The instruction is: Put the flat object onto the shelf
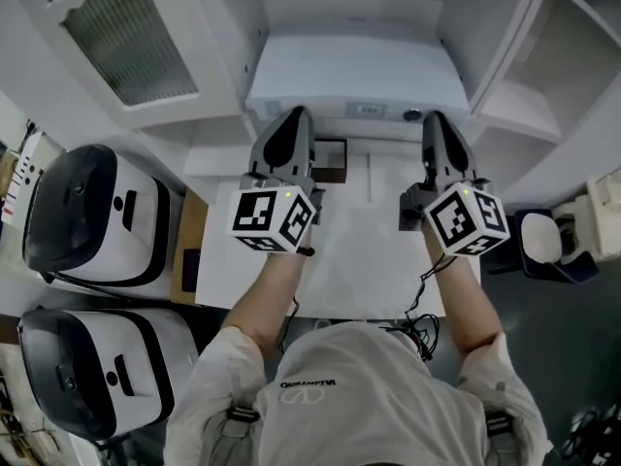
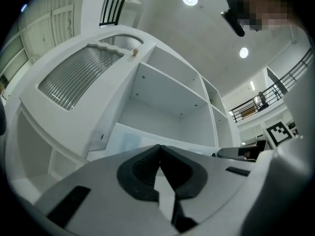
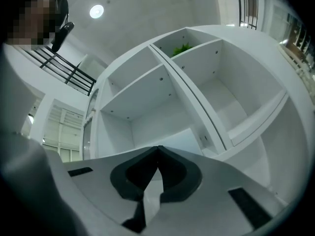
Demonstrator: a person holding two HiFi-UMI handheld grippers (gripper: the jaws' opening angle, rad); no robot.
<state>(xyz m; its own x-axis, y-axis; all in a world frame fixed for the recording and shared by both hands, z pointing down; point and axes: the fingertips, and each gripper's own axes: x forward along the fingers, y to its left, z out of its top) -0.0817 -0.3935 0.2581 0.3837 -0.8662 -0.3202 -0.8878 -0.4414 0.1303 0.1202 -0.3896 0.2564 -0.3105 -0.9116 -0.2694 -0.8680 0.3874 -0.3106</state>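
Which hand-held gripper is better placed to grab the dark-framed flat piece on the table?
Left, likely. The dark-framed piece lies just beside the left hand-held gripper, while the right hand-held gripper sits farther across the table. Both are shut and empty.

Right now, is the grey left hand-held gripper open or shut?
Shut. In the left gripper view the grey left hand-held gripper has its dark jaw tips touching, with nothing between them.

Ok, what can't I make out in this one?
- Head view: print on the white flat object, too small.
- Head view: whether the left gripper and right gripper touch it; their bodies cover the tips.
- Right gripper view: green item, mostly behind a shelf board.
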